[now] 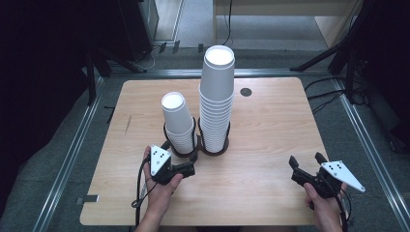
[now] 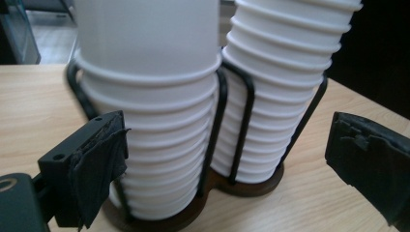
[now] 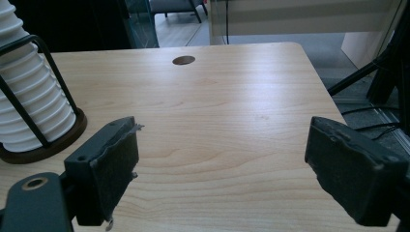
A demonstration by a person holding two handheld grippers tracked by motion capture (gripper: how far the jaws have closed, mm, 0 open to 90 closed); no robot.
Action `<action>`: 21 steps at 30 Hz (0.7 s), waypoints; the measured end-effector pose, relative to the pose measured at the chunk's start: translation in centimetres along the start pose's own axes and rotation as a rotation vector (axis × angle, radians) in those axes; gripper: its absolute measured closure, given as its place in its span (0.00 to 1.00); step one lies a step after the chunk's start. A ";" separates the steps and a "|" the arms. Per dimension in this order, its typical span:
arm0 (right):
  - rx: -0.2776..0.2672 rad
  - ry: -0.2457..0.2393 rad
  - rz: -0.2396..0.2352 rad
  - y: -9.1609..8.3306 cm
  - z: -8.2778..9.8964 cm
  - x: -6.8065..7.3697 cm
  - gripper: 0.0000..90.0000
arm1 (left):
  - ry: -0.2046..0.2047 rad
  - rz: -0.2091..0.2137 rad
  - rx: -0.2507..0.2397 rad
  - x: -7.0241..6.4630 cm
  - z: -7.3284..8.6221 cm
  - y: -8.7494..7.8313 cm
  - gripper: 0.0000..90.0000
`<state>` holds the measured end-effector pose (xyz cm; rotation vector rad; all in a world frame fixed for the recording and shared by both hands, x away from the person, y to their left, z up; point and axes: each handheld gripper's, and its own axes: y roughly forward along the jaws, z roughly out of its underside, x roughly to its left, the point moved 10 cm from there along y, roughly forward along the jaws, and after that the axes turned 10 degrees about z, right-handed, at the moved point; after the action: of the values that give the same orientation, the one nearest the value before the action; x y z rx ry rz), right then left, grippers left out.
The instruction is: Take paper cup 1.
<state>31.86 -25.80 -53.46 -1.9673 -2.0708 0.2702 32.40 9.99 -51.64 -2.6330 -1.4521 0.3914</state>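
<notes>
Tabletop holder [image 1: 212,149] with cup stacks [image 1: 216,104]

Tops of both cup stacks [image 2: 159,96] beyond the left gripper view's upper edge.

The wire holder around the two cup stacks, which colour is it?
Black wire on a dark brown base; the wire holder shows best in the left gripper view.

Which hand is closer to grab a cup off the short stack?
Left. The left gripper is open right beside the short stack; the right gripper is open too, but off near the table's right edge.
</notes>
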 end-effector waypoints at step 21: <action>-0.034 -0.033 -0.030 0.2 -4.6 2.6 0.14 | 0.044 0.029 -0.071 -3.8 -3.7 3.7 0.02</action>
<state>33.40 -23.45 -48.99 -1.9625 -2.1375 0.2645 34.52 4.94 -48.23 -2.7022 -1.4428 0.2876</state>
